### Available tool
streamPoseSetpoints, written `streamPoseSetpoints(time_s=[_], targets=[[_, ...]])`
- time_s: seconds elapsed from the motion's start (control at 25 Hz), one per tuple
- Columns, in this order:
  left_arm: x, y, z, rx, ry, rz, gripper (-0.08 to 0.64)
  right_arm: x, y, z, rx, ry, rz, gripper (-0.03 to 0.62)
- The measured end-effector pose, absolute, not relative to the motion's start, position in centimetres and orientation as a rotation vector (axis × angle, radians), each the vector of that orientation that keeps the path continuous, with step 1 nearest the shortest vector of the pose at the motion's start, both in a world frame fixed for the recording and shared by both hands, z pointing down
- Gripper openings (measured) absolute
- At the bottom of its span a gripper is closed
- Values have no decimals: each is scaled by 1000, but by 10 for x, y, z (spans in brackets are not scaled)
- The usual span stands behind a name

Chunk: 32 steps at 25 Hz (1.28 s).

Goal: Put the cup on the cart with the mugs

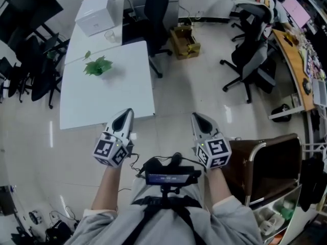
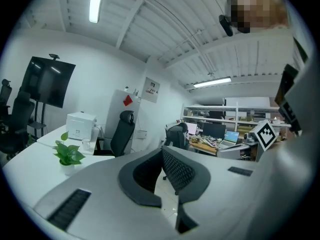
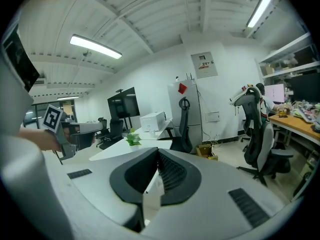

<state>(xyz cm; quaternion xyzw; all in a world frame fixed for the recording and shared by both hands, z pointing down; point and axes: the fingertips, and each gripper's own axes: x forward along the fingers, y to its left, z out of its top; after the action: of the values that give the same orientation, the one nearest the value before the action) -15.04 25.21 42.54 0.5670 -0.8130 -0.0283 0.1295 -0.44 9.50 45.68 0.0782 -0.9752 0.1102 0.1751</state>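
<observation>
Left gripper (image 2: 161,152): jaws pressed together at the tips, nothing between them. Right gripper (image 3: 156,152): jaws likewise closed, on nothing.

In the head view both grippers are held side by side in front of the person, pointing toward 12 o'clock over bare floor.

Cup (image 1: 109,35): a clear glass, upright on the white table (image 1: 115,98). It lies at about 11 o'clock from the left gripper and well apart from it, just beside the white box (image 1: 95,14). A potted plant (image 1: 97,65) stands between the cup and the grippers.

Cart (image 1: 273,160): at 4 o'clock from the right gripper, its brown top bare. Pale items (image 1: 265,219) on its lower shelf are probably the mugs, but they are too small to confirm.

Assessment: no part of the task is done. Approach, grasp, carry and placement all remain.
</observation>
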Motion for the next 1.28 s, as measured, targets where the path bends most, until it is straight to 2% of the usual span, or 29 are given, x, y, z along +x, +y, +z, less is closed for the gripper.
streamPoseSetpoints(time_s=[0.2, 0.68, 1.28], targets=[[-169, 198, 427, 1682, -2335, -55, 2, -24, 43, 458, 244, -2771, 319, 0], [-265, 108, 437, 1707, -2320, -140, 2, -134, -53, 448, 264, -2759, 210, 0], [-382, 50, 465, 1370, -2528, -144, 2, -293, -145, 497, -87, -2734, 126, 0]])
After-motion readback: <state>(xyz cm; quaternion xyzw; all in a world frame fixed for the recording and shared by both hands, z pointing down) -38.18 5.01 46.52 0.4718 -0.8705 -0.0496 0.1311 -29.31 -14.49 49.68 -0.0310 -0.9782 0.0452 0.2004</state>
